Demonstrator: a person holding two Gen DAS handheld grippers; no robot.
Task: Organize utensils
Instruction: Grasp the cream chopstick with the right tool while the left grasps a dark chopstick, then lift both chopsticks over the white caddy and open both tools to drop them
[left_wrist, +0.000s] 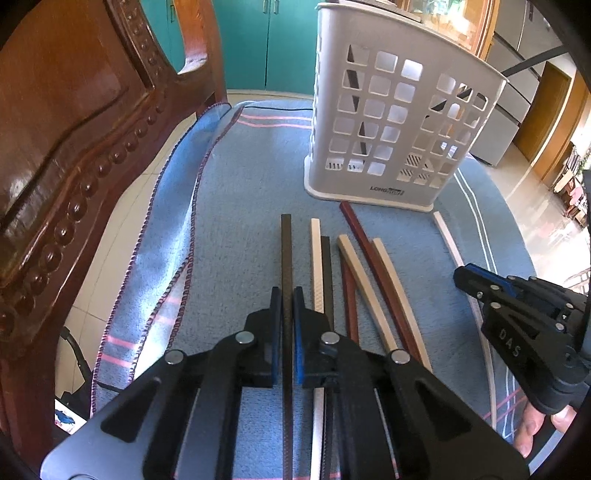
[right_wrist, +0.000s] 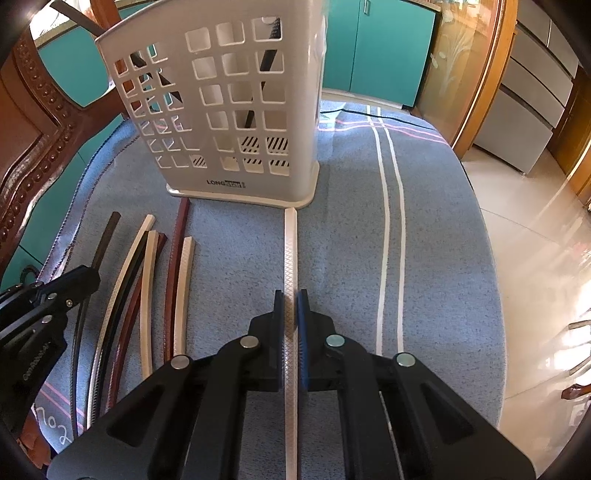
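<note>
Several chopsticks lie on a blue cloth (left_wrist: 251, 177) in front of a white perforated utensil holder (left_wrist: 391, 122), which holds a few dark sticks. My left gripper (left_wrist: 287, 295) is shut on a black chopstick (left_wrist: 286, 243) lying on the cloth. Beside it lie white (left_wrist: 315, 254), dark red (left_wrist: 369, 251) and beige (left_wrist: 364, 284) chopsticks. My right gripper (right_wrist: 290, 299) is shut on a white textured chopstick (right_wrist: 290, 247) that points at the holder (right_wrist: 229, 110). The right gripper also shows in the left wrist view (left_wrist: 480, 284).
A carved wooden chair back (left_wrist: 74, 129) stands at the left edge of the table. Teal cabinets (left_wrist: 258, 40) are behind. The cloth's right edge (right_wrist: 491, 280) drops to a tiled floor. The other chopsticks (right_wrist: 147, 288) lie left of the right gripper.
</note>
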